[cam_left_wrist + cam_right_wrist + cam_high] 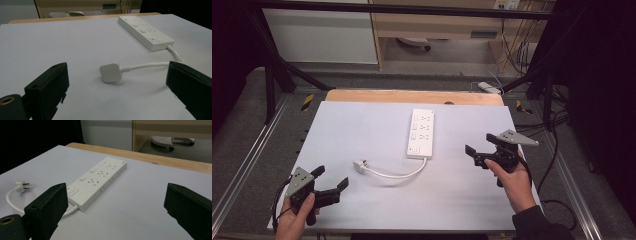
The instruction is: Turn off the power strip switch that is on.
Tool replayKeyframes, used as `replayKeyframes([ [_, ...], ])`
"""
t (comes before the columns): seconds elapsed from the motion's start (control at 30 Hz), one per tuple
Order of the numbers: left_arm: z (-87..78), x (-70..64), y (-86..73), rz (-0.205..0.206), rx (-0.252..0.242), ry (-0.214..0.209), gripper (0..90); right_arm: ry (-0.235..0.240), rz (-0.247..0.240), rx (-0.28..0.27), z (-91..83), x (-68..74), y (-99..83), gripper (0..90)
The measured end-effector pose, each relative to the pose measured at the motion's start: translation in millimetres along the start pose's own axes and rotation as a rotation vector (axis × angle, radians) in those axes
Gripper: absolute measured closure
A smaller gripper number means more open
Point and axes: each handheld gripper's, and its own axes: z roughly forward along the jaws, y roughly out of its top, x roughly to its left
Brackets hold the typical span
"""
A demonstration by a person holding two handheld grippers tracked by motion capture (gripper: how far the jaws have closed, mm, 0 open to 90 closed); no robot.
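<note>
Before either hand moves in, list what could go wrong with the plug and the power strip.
1. The plug lies loose on the smooth white sheet; the open left tongs could nudge it away instead of catching it.
2. Its short cable joins the power strip, so lifting the plug might drag the strip, which nothing is holding.
3. The right tongs, open and apart from the strip, could push it askew on approach.

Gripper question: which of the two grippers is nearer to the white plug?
The left gripper: the plug lies just ahead of it, while the right gripper is beyond the power strip.
</note>
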Motion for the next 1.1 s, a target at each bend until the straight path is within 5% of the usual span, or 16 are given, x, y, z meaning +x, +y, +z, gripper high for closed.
replayKeyframes([
  [0.37, 0.6, -0.2, -0.4, 0.009, 0.008, -0.005, 4.5, 0.011, -0.018, -0.013, 8.9, 3.3, 23.9, 7.5],
  [0.6, 0.8, -0.2, -0.5, 0.01, 0.01, -0.007, 4.5, -0.025, -0.027, -0.021, 12.0, 2.6, 34.6, 11.6],
  [0.9, 0.8, -0.3, -0.6, 0.011, 0.011, -0.008, 4.5, -0.002, -0.044, -0.041, 19.5, 3.8, 50.4, 26.5],
  [1.1, 1.1, -0.1, -0.9, 0.009, 0.013, -0.011, 4.5, 0.002, -0.088, -0.055, 25.4, 7.3, 60.7, 45.3],
])
